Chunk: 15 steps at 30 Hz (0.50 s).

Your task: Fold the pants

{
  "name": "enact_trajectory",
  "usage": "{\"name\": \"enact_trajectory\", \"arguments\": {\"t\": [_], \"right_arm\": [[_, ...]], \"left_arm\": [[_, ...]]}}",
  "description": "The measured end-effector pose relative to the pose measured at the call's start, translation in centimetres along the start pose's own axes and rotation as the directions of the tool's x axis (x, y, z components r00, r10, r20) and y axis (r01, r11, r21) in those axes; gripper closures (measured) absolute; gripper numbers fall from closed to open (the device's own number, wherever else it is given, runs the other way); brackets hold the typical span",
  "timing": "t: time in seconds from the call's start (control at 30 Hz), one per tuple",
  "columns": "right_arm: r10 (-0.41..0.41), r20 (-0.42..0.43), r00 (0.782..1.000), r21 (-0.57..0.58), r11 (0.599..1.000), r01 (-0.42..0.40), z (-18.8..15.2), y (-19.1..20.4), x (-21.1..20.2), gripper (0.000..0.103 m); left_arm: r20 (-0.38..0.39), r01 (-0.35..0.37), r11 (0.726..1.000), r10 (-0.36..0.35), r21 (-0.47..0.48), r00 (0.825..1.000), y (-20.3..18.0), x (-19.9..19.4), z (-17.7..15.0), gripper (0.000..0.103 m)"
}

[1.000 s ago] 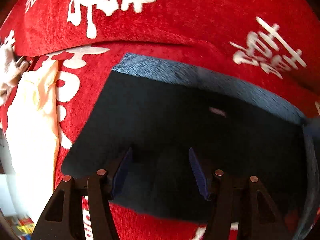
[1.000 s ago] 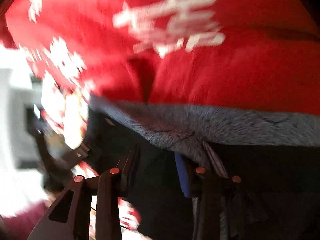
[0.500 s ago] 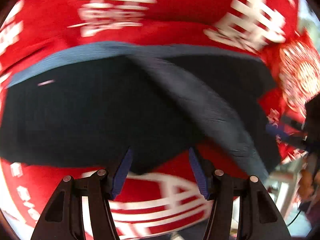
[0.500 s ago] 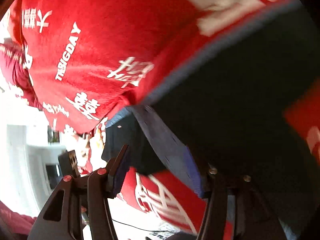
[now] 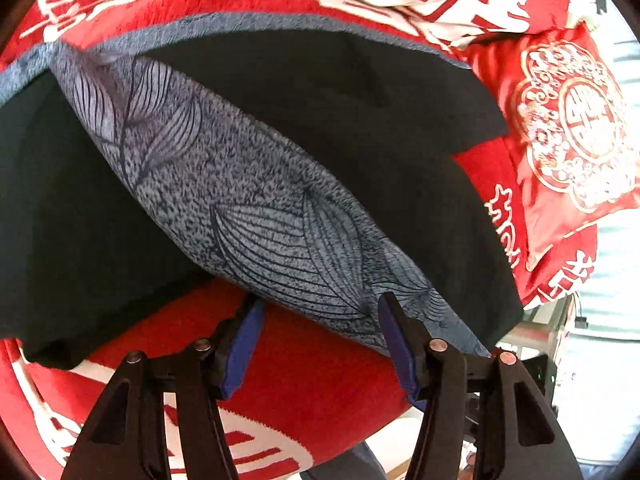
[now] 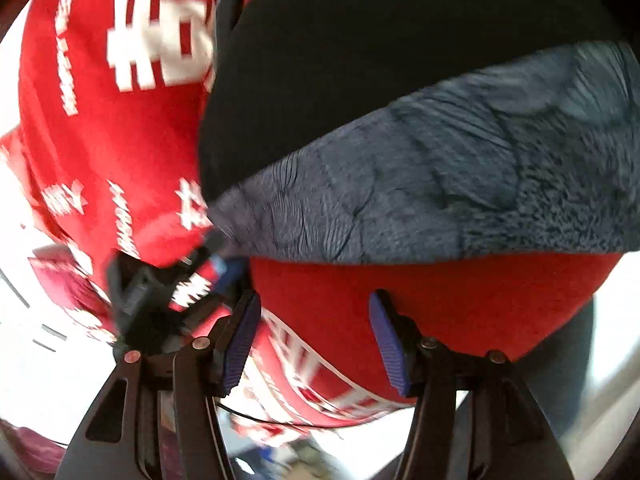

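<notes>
— Left wrist view first: what do we have ahead of our left claw (image 5: 320,344)?

— We see the pants (image 5: 360,120) lying on the red blanket (image 5: 312,380), dark cloth spread wide above and to both sides of the claw. A grey band with a leaf print (image 5: 256,208) runs slantwise across them, from the upper left down to just beyond the claw's right finger.

— And the claw itself?

— Its two fingers stand spread, with only red blanket between the blue pads (image 5: 244,344). The lower edge of the leaf-print band sits just past the fingertips; we cannot tell whether it touches them.

— Anything off to the side?

— To the claw's right we see a red cushion with a gold and white emblem (image 5: 572,128), beside the edge of the pants.

— Now our right claw (image 6: 316,340)?

— Spread as well, nothing between the pads. The pants (image 6: 380,60) fill the upper part of that view, and the same grey printed band (image 6: 440,184) lies straight ahead of the claw, with a strip of red blanket (image 6: 420,300) between band and fingertips. The picture is blurred, mostly on the left.

— Do we see the other claw from there?

— Yes, the left claw (image 6: 216,264) shows as a dark blurred shape just left of the band's end.
</notes>
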State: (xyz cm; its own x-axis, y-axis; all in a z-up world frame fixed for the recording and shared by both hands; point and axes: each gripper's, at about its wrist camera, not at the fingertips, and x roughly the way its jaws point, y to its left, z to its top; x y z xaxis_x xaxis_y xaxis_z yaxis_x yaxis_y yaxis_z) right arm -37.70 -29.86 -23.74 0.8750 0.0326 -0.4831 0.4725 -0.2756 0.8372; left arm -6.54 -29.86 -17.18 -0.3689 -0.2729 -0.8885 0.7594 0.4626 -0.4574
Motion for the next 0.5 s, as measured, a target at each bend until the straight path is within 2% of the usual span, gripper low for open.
{"name": "enact_trajectory", "arguments": {"t": [0.13,0.17,0.27,0.3,0.33,0.37,0.4,0.43,0.5], "right_arm": [[0.099,0.09,0.991,0.027,0.994,-0.102,-0.3,-0.7,-1.4,0.042],[0.146,0.144,0.979,0.066,0.985,-0.157,0.0,-1.2,-2.1,0.042],[0.227,0.21,0.951,0.207,0.94,-0.27,0.7,-3.3,-2.6,0.042],[0.238,0.211,0.948,0.232,0.93,-0.285,0.8,-3.5,-2.7,0.047],[0.238,0.209,0.949,0.257,0.923,-0.288,0.9,-3.5,-2.6,0.056],[0.221,0.207,0.953,0.278,0.921,-0.274,1.0,-3.4,-2.5,0.087],[0.199,0.199,0.96,0.297,0.921,-0.252,1.1,-3.3,-2.4,0.096],[0.175,0.188,0.966,0.298,0.927,-0.226,1.3,-2.7,-2.6,0.096],[0.117,0.154,0.981,0.227,0.962,-0.151,2.3,-0.4,-3.3,0.096]], "left_arm": [[0.016,-0.004,1.0,0.004,-0.027,1.0,-0.3,-0.2,-0.1,0.044],[0.013,0.011,0.999,-0.011,-0.053,1.0,-0.3,-0.1,0.0,0.044],[0.013,0.024,0.996,-0.023,-0.086,1.0,-0.6,0.1,0.2,0.045],[0.02,0.019,0.996,-0.017,-0.085,1.0,-0.9,0.1,0.3,0.052],[0.026,0.011,0.997,-0.009,-0.081,1.0,-1.1,0.1,0.4,0.071],[0.021,0.004,0.997,-0.003,-0.075,1.0,-1.3,0.1,0.5,0.076],[0.018,0.004,0.997,-0.002,-0.075,1.0,-1.5,-0.1,0.6,0.076],[0.026,0.01,0.997,-0.009,-0.075,1.0,-1.6,-0.6,0.6,0.076],[0.046,0.001,0.999,0.001,-0.04,0.999,-2.6,-1.9,0.9,0.076]]}}
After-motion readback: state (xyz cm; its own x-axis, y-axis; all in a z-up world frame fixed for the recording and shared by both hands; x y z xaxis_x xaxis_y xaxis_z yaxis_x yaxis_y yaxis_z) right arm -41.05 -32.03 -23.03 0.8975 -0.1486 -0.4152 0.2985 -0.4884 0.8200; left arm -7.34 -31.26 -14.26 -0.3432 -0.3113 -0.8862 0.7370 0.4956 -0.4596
